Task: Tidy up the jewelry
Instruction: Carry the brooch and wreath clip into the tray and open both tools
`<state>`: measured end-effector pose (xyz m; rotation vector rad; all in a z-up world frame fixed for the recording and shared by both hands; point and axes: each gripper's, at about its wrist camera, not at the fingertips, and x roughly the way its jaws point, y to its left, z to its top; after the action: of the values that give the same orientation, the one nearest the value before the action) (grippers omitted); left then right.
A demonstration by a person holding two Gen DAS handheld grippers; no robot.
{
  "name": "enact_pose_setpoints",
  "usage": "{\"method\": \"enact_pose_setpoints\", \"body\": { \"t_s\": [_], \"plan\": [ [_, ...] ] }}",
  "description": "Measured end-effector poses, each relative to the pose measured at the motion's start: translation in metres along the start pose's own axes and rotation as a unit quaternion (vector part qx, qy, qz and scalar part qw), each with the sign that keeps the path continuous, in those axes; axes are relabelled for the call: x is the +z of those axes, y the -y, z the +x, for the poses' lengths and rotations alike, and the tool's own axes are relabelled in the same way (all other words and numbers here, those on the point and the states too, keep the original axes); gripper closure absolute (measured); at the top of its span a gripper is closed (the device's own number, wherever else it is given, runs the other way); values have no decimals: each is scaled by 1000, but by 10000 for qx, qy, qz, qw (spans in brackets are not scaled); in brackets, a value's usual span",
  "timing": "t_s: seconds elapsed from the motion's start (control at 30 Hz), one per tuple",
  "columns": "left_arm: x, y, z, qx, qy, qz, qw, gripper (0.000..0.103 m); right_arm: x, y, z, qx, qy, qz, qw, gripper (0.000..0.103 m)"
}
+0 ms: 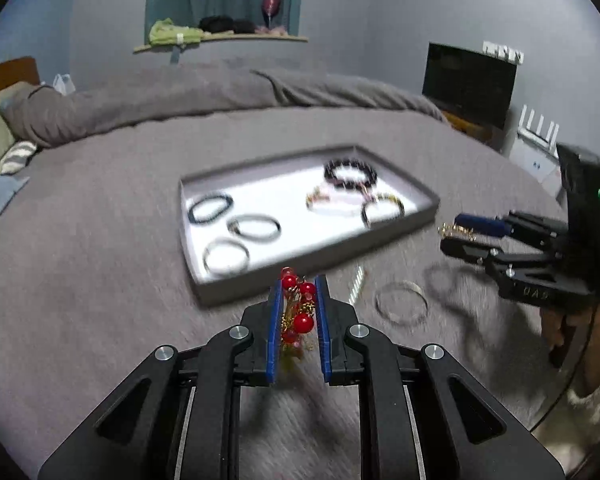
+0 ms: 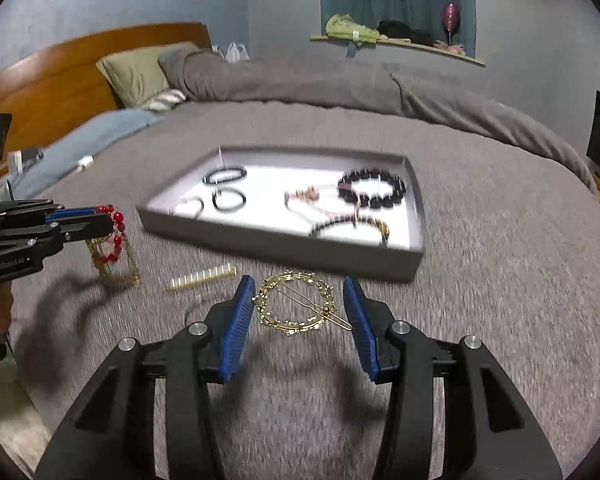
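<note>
My left gripper (image 1: 298,284) is shut on a red-bead and gold chain piece (image 1: 298,312), held above the grey bedspread near the tray's front edge; it also shows in the right wrist view (image 2: 114,236). My right gripper (image 2: 300,292) holds a round gold hair clip (image 2: 296,304) between its blue pads; in the left wrist view (image 1: 448,236) the pads are closed on its gold edge. The grey tray (image 1: 204,292) (image 2: 284,254) holds several bracelets, including a black bead one (image 1: 350,174) (image 2: 374,188).
A gold comb clip (image 2: 200,278) (image 1: 356,284) and a thin ring-shaped bangle (image 1: 400,304) lie on the bedspread in front of the tray. Pillows and a wooden headboard (image 2: 60,76) are at the far left. A dark screen (image 1: 470,84) stands at the right.
</note>
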<state>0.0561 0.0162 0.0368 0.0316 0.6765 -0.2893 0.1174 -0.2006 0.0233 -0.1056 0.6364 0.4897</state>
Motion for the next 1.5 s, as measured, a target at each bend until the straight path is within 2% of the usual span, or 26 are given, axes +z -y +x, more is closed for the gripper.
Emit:
{"method": "enact_pose_setpoints", "body": {
  "t_s": [0.23,0.5,0.63,0.77,0.83,0.9,0.97,1.1,1.17,1.27,1.33,1.43,1.5],
  "plan": [
    [53,-35,40,250,-5,-127,9996,86,39,-4,46,129,-31,-172,9998,57],
    [104,-59,117,80,-355,-300,9989,86,59,-10,109,416,-487,-252,9976,57],
    [113,-46,156,42,-638,-105,9979,86,58,-11,125,543,-809,-284,9948,57],
    [109,-36,185,191,-954,148,9951,86,57,-9,131,472,-919,-192,9945,57],
    [106,-37,195,242,-1121,110,9933,86,55,-6,132,534,-944,-119,9940,53],
    [107,-42,195,230,-1072,-42,9940,81,55,-5,130,566,-883,-68,9945,48],
    [108,-45,192,257,-1005,-110,9945,68,55,-5,125,591,-784,-60,9951,47],
    [110,-48,183,284,-892,-190,9954,64,55,-6,116,505,-587,-86,9970,34],
    [110,-48,176,292,-824,-249,9959,51,55,-6,110,434,-482,-80,9979,32],
    [109,-48,161,374,-705,-315,9963,39,57,-3,100,364,-278,10,9989,24],
    [110,-47,149,347,-623,-422,9966,36,58,1,89,312,-133,143,9993,19],
    [108,-47,124,362,-454,-533,9969,25,58,3,77,226,-42,235,9995,13],
    [106,-45,109,369,-386,-583,9969,22,56,2,65,133,25,241,9996,13]
  ]
}}
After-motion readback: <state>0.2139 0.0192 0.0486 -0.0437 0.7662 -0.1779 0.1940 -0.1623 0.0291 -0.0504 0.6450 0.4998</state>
